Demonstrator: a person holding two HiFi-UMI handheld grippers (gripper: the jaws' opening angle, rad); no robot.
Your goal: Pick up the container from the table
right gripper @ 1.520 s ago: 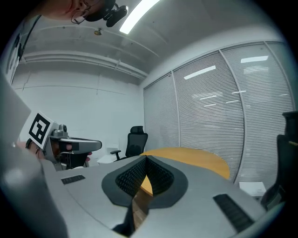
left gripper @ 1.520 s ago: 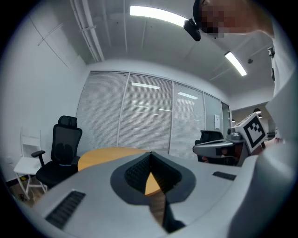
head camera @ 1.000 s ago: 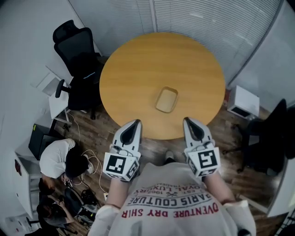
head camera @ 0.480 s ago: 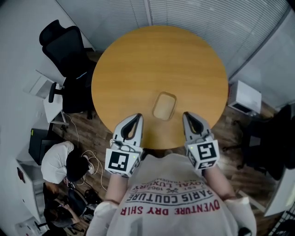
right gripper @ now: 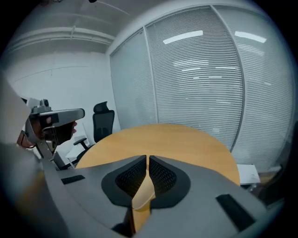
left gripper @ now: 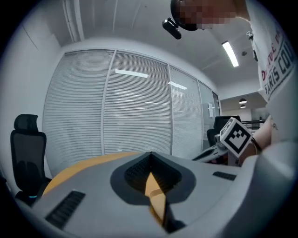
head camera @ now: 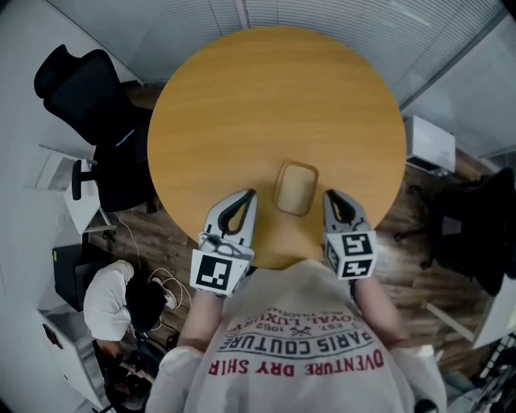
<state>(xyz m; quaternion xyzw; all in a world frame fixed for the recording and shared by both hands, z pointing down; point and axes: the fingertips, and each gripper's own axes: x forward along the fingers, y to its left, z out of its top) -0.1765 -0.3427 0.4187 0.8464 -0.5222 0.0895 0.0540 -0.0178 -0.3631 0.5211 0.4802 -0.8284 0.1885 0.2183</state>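
Fingers (right gripper: 195,200) clenched on both sides, nothing gripped. The left gripper (head camera: 245,196) and right gripper (head camera: 331,197) hover over the near edge of the bench (head camera: 266,89). A shallow tan container (head camera: 296,188) lies flat between the two tips, just ahead, apart from both.

Risks, my read:
- Closing in without spreading the fingers shoves it across the smooth top.
- The low rim gives a thin bite, so it may tilt or slip out.
- Neither gripper view shows it, so aiming is blind.

Beyond: office chair (head camera: 81,89), blinds (head camera: 339,24).
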